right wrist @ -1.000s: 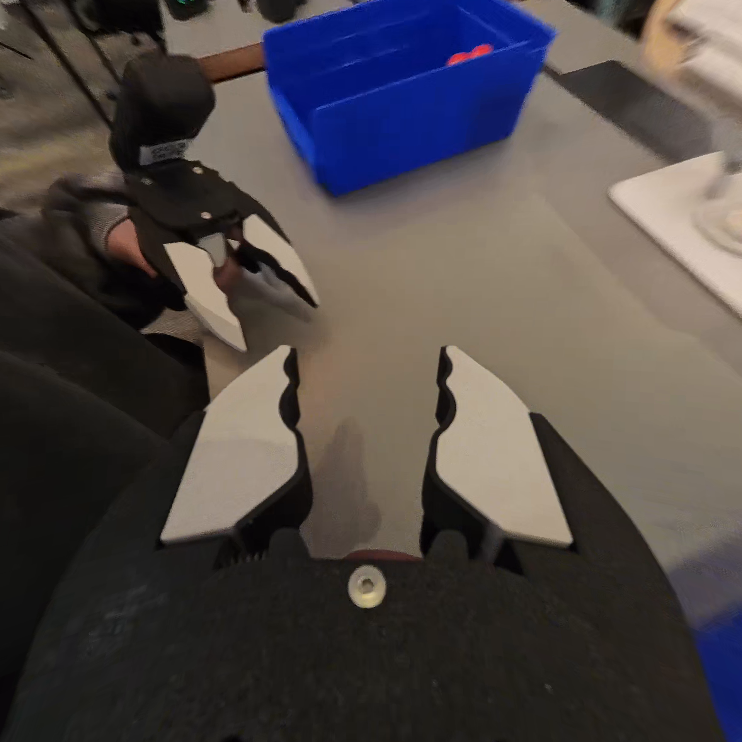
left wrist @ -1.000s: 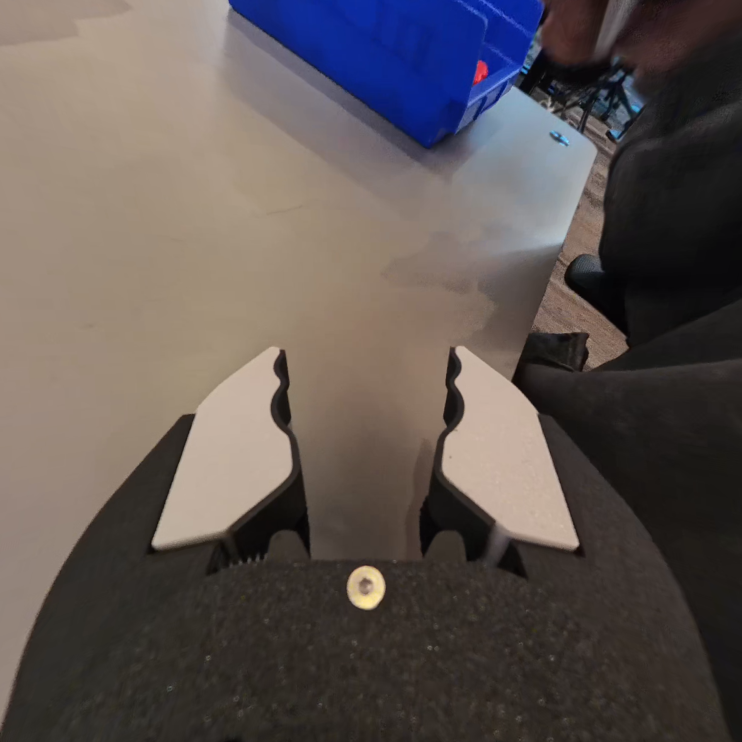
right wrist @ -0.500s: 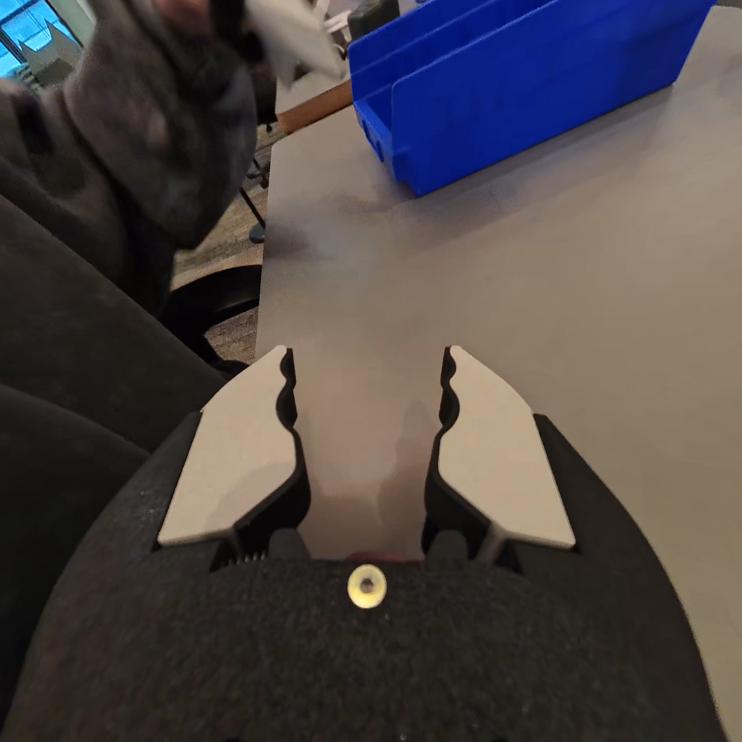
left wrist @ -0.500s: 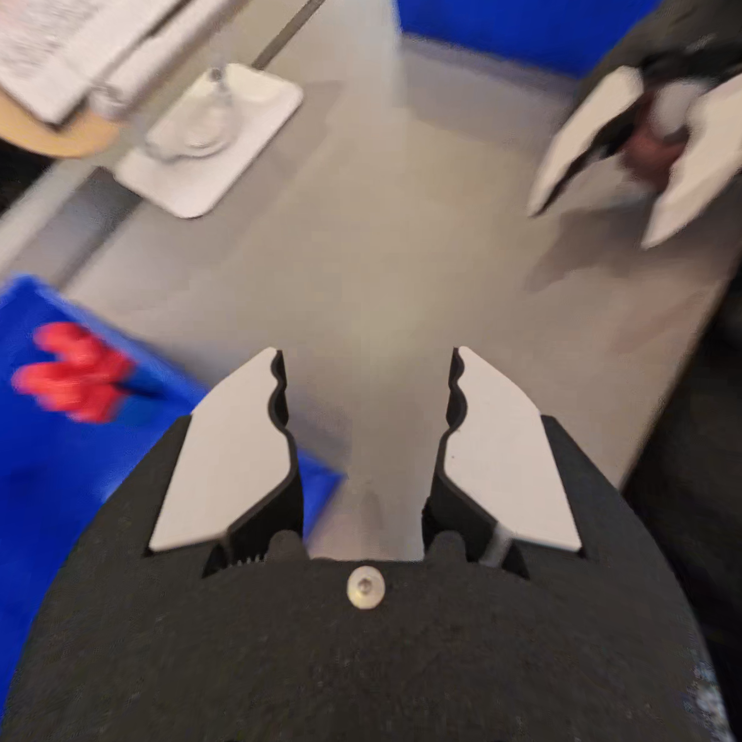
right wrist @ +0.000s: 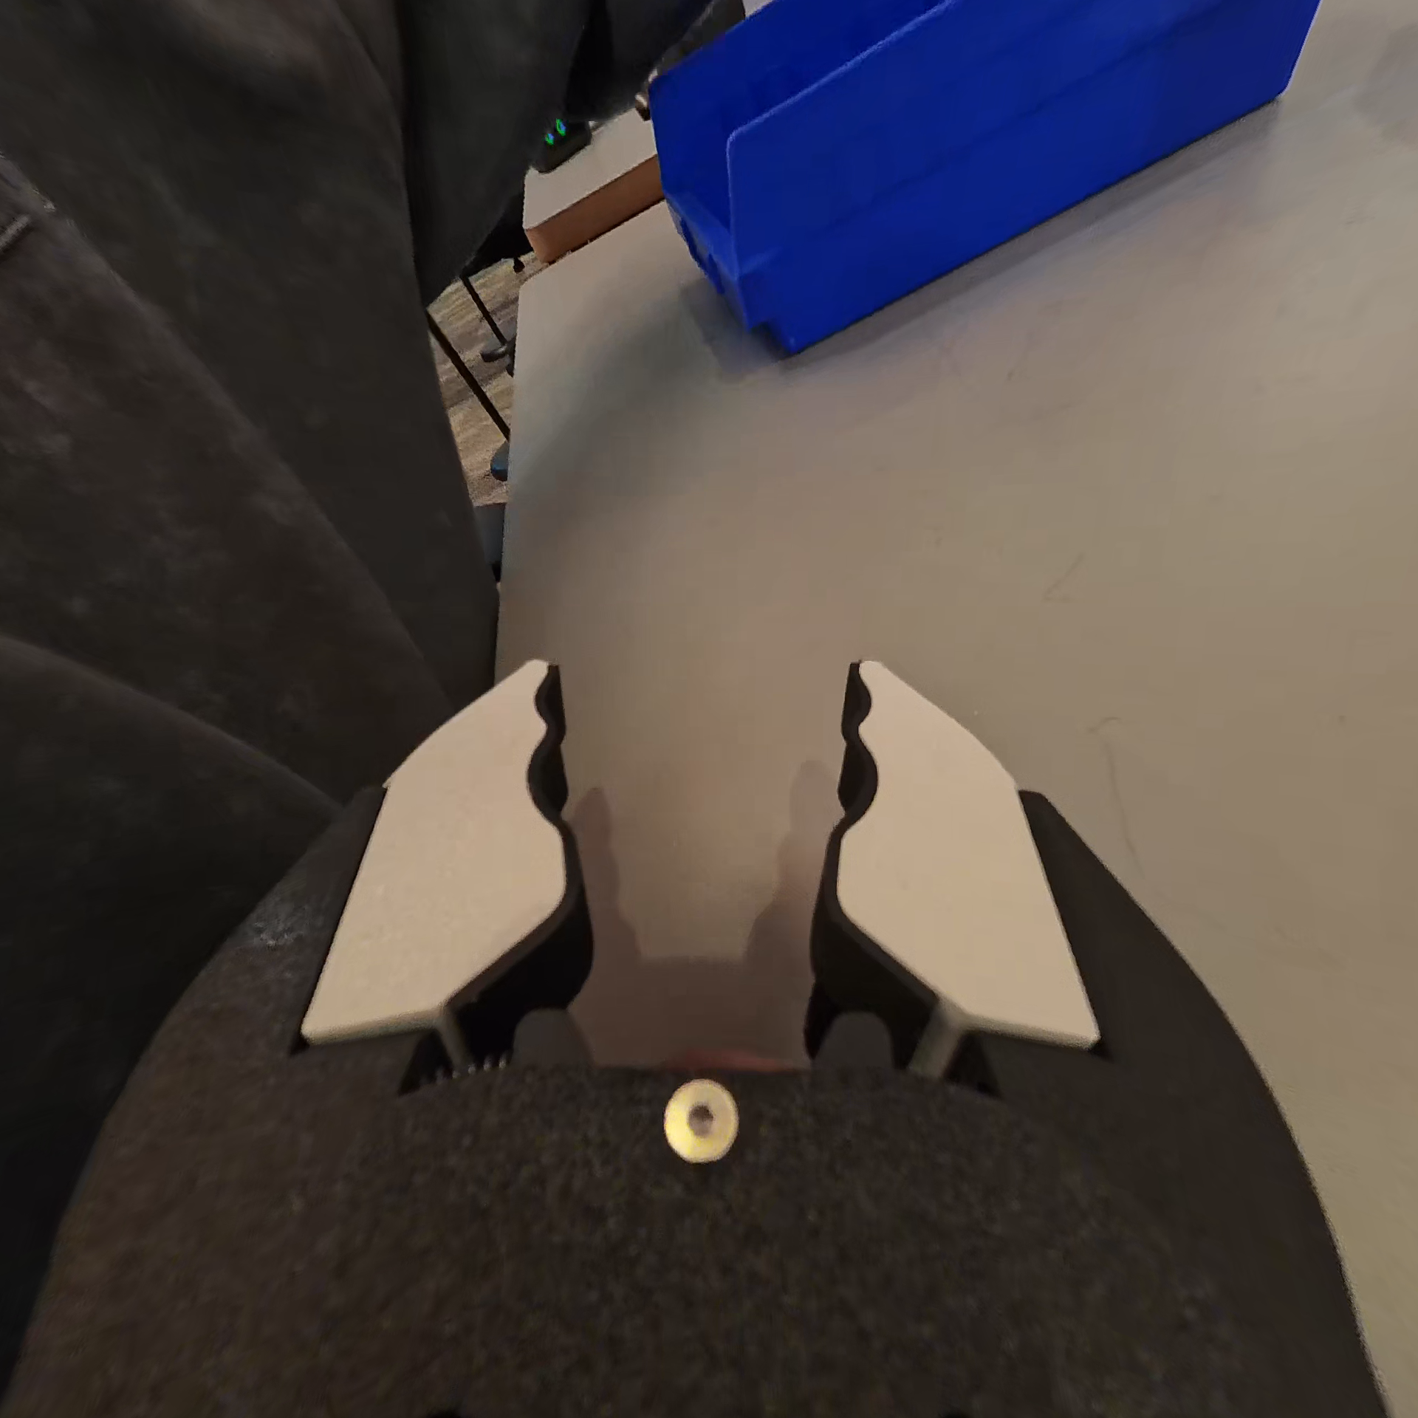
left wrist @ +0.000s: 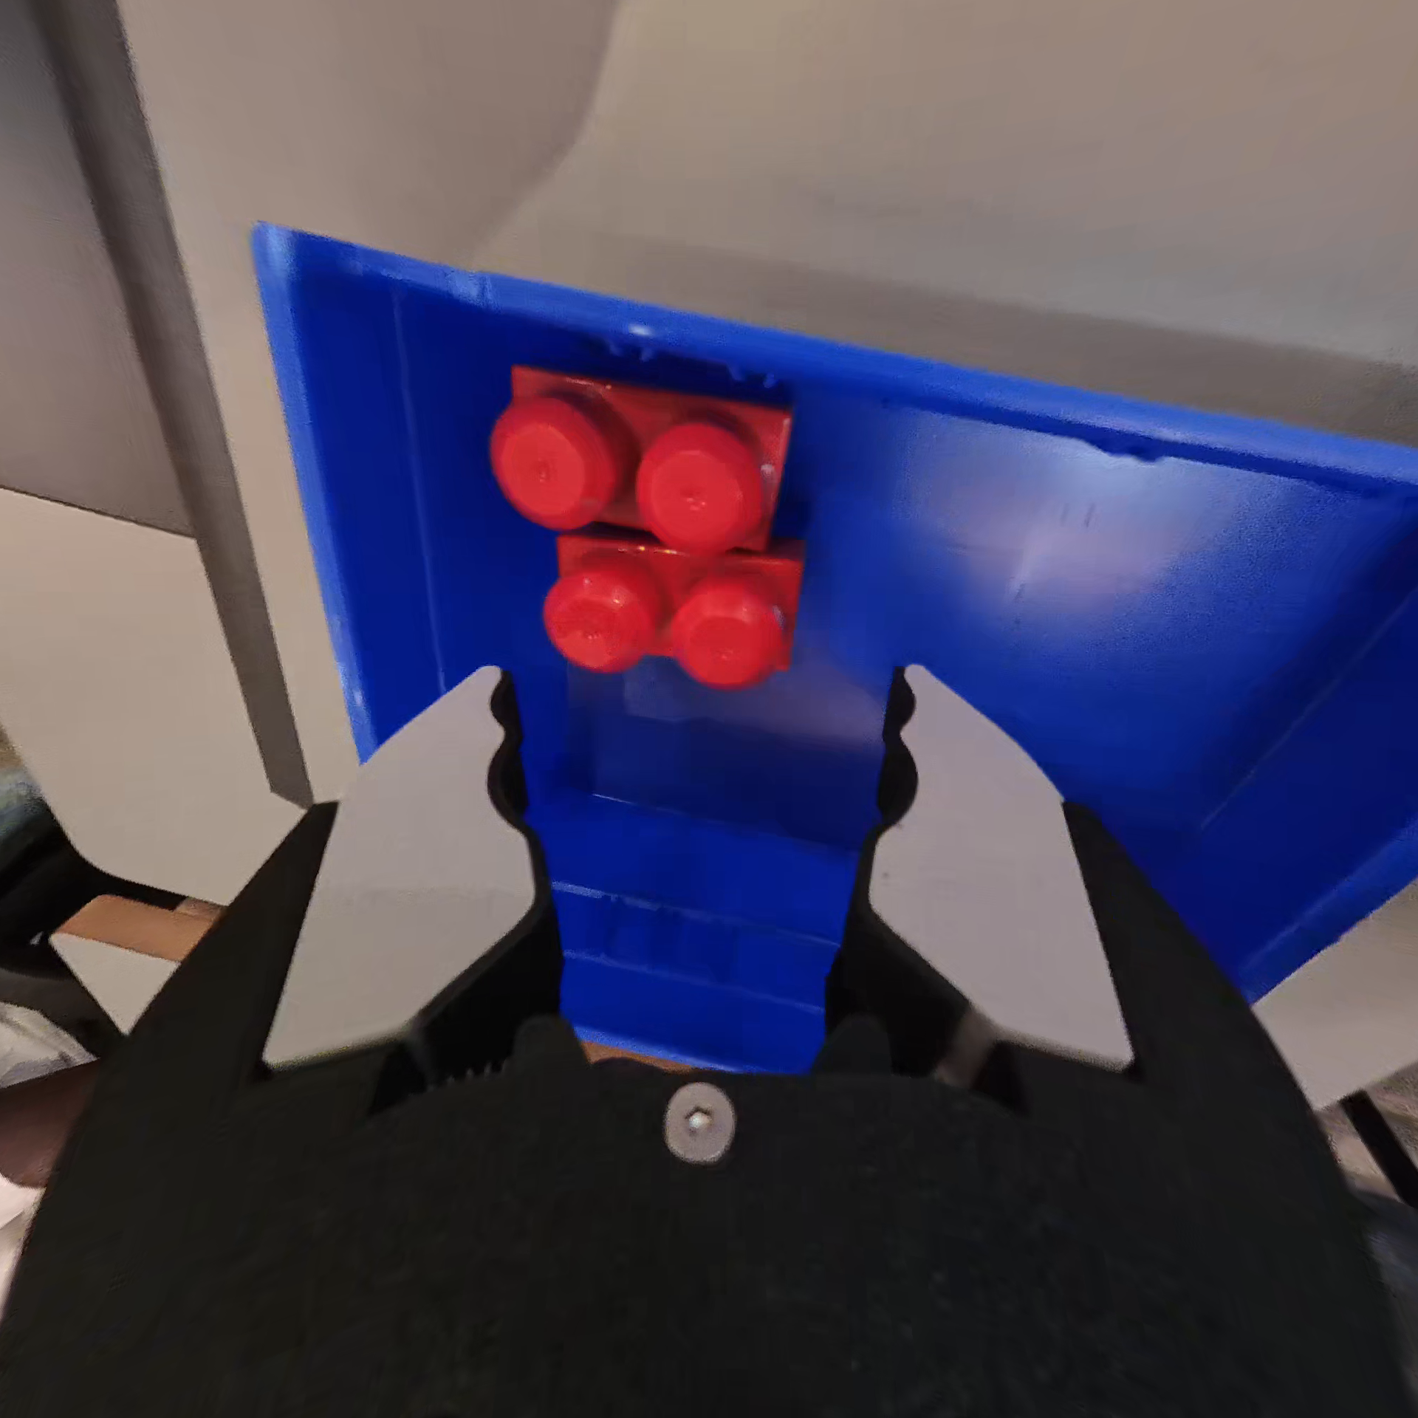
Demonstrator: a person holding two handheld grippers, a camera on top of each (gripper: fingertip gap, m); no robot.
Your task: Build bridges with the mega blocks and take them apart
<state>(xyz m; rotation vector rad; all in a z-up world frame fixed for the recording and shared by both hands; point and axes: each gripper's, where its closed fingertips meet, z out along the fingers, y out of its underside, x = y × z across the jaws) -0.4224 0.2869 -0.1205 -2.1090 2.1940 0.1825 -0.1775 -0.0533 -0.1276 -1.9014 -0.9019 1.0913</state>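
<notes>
In the left wrist view I look down into a blue bin (left wrist: pixel 1074 583). Two red two-stud mega blocks lie side by side on its floor, the far block (left wrist: pixel 637 460) and the near block (left wrist: pixel 675 614). My left gripper (left wrist: pixel 702 675) is open and empty, hovering above the bin with the near block just beyond its fingertips. In the right wrist view my right gripper (right wrist: pixel 702 671) is open and empty, low over the grey table (right wrist: pixel 997 575). The blue bin (right wrist: pixel 959 153) stands at the far side there; its inside is hidden.
A person's dark sleeve and clothing (right wrist: pixel 192 460) fill the left of the right wrist view beside the table's edge. A brown table edge (right wrist: pixel 598 215) and chair legs show beyond the table corner. Grey table surface (left wrist: pixel 921 153) lies past the bin. Spacing between my two grippers at the tips: around 40 centimetres.
My left gripper has swung from the table front over to the blue bin and now looks down at the red blocks. My right gripper has stayed low over the table, turning slightly.
</notes>
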